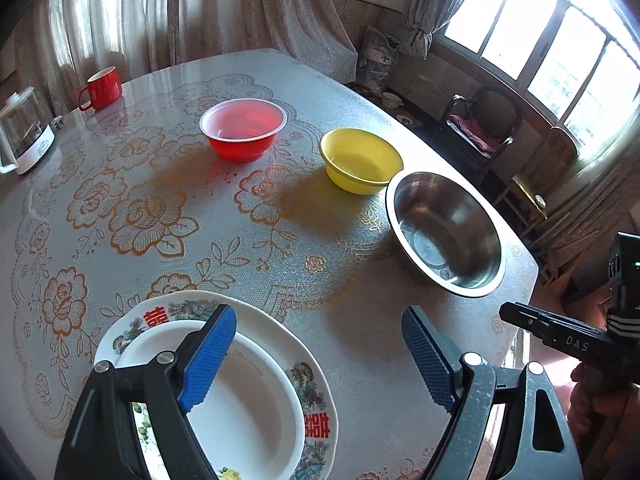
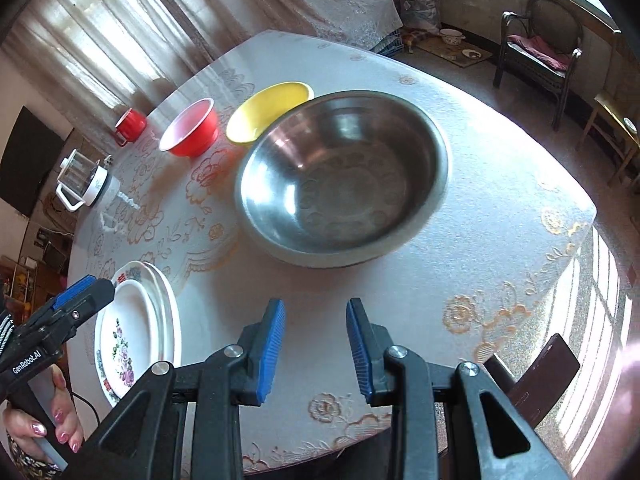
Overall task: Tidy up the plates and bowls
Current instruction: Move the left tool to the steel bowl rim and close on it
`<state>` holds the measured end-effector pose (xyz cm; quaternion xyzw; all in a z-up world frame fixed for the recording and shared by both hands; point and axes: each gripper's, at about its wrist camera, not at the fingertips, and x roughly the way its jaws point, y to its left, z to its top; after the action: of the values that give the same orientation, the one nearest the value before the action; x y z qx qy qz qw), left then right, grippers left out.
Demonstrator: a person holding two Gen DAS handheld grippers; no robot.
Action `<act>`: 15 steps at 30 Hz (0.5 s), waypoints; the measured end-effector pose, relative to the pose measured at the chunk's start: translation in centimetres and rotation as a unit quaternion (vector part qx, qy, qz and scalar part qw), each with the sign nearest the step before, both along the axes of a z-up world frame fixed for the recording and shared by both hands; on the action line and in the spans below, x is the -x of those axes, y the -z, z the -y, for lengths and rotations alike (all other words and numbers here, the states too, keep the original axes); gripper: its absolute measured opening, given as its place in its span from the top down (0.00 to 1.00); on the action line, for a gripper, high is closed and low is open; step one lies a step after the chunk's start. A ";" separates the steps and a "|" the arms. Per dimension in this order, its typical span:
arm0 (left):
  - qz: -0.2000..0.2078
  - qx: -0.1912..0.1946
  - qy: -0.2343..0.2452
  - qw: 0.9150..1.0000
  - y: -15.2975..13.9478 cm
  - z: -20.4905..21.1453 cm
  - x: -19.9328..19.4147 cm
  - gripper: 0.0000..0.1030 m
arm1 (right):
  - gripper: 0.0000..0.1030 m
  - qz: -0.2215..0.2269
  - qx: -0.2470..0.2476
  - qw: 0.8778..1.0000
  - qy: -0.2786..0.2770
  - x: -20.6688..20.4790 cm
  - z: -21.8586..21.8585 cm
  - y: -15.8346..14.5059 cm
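The left claw [image 1: 318, 354] hangs over the near edge of the table [image 1: 280, 248], jaws spread wide with nothing between them. Its left blue pad [image 1: 208, 356] stands above the stack of plates [image 1: 256, 408] at 7 o'clock in the left wrist view: a plain white plate [image 1: 248, 416] lying on a flower-patterned plate [image 1: 312, 384] with red characters on its rim. Whether the pad touches the white plate cannot be told.

The right claw [image 2: 316, 354] is held over bare tablecloth at 6 o'clock in the right wrist view, its jaws partly apart and holding nothing. Straight ahead of it, towards 12 o'clock, sits the steel bowl [image 2: 344, 180], upright and empty. Beyond that, at 11 o'clock, the yellow bowl [image 2: 268, 114] stands just behind the steel bowl's rim, and the red plastic bowl [image 2: 190, 130] stands a little to the left of it, apart from it. A red mug [image 2: 130, 124] and a glass kettle [image 2: 82, 178] stand at the far left edge of the table, around 10 o'clock.

In the right wrist view the plate stack lies at 8 o'clock, with the left claw over it and a person's hand [image 2: 60, 420] on its handle.
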<state>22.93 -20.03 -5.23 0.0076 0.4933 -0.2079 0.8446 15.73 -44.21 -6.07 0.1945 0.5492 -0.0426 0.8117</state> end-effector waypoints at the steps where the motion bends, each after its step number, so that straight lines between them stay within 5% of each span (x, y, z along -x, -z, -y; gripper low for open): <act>1: -0.002 0.003 0.000 1.000 0.0 0.5 -0.4 0.17 | 0.69 0.002 0.002 1.000 0.016 0.2 1.2 0.0; 7: -0.020 0.006 -0.004 1.000 0.6 3.9 -3.1 0.17 | 0.63 0.044 0.007 0.996 0.080 -0.7 6.8 -1.1; 15: -0.032 -0.004 0.013 0.999 1.6 8.6 -5.6 0.16 | 0.62 0.058 0.015 0.996 0.065 -5.3 9.4 -1.3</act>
<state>28.56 -28.60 -6.87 0.0111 0.5208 -0.2170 0.8255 21.02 -53.63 -4.74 0.2198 0.4867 -0.0925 0.8404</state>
